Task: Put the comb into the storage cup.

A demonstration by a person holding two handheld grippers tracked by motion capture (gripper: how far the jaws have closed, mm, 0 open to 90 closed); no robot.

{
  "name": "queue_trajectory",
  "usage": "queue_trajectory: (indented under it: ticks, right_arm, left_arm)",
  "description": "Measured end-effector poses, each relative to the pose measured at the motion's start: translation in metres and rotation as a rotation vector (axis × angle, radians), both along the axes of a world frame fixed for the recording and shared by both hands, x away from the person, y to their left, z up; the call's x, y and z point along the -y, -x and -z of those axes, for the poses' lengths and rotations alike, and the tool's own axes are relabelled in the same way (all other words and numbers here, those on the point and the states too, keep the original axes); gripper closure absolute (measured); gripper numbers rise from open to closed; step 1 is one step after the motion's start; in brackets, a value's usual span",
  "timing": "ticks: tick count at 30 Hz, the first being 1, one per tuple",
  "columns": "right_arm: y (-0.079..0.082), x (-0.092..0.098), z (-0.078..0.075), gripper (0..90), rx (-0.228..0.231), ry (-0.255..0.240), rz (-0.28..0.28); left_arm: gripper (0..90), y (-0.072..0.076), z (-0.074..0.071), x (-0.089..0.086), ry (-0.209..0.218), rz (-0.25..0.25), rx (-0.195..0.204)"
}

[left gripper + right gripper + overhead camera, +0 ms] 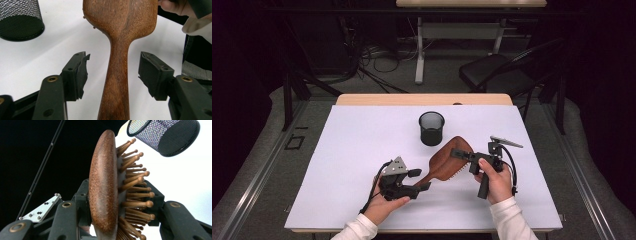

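Observation:
A brown wooden hairbrush (451,157) with wooden pins hangs tilted above the white table top (352,150). My right gripper (464,155) is shut on its oval head; in the right gripper view one jaw presses the smooth back (103,182) and the other the pins (136,195). My left gripper (421,180) stands open around the handle (117,80). Its pads (81,72) sit clear of the wood on both sides. A black mesh cup (432,128) stands upright behind the brush.
The white top rests on a wooden table (422,99). Beyond it are a black chair (507,70), cables on the floor (377,60) and another table's legs (419,50). The cup also shows at the upper left (20,20) and upper right (165,135).

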State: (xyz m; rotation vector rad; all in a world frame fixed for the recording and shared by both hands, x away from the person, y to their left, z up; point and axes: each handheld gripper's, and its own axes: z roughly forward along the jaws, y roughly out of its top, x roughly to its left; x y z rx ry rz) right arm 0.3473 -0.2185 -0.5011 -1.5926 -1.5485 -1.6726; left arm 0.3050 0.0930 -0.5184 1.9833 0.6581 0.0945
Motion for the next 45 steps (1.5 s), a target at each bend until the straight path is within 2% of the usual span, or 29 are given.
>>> queue_trajectory:
  ticks: [7, 11, 19, 22, 24, 25, 26, 30, 37, 45]
  right_arm:
    - [-0.001, 0.004, 0.000, 51.0, -0.002, -0.004, 0.013]
    - [-0.001, 0.005, 0.000, 50.9, -0.003, -0.013, 0.025]
    - [-0.001, 0.008, 0.000, 50.9, 0.004, -0.015, 0.031]
    - [-0.002, 0.010, 0.000, 50.9, 0.002, -0.011, 0.034]
    - [-0.002, 0.011, 0.000, 50.9, 0.005, -0.011, 0.035]
    - [-0.002, 0.013, 0.000, 50.9, 0.000, 0.001, 0.016]
    - [-0.002, 0.011, 0.001, 50.9, 0.011, -0.021, 0.051]
    - [-0.002, 0.014, 0.000, 50.9, 0.003, -0.010, 0.040]
    - [-0.002, 0.017, 0.000, 50.9, 0.003, -0.015, 0.046]
    - [-0.003, 0.018, 0.000, 50.9, 0.008, -0.021, 0.057]
  left_arm:
    - [34.2, -0.002, -0.003, -0.002, -0.003, -0.027, -0.019]
    - [33.7, -0.004, -0.003, -0.003, -0.021, -0.039, -0.023]
    - [33.9, -0.008, -0.004, -0.009, 0.012, -0.067, -0.051]
    - [33.8, -0.009, -0.005, -0.011, 0.047, -0.066, -0.048]
    - [33.8, -0.010, -0.006, -0.013, 0.055, -0.068, -0.051]
    - [33.8, -0.010, -0.006, -0.013, 0.055, -0.072, -0.049]
    - [33.5, -0.011, -0.006, -0.014, 0.056, -0.078, -0.046]
    - [32.4, -0.013, -0.007, -0.016, 0.054, -0.087, -0.061]
    - [31.2, -0.015, -0.006, -0.019, 0.045, -0.105, -0.051]
    - [17.8, -0.017, -0.007, -0.022, 0.025, -0.152, -0.010]
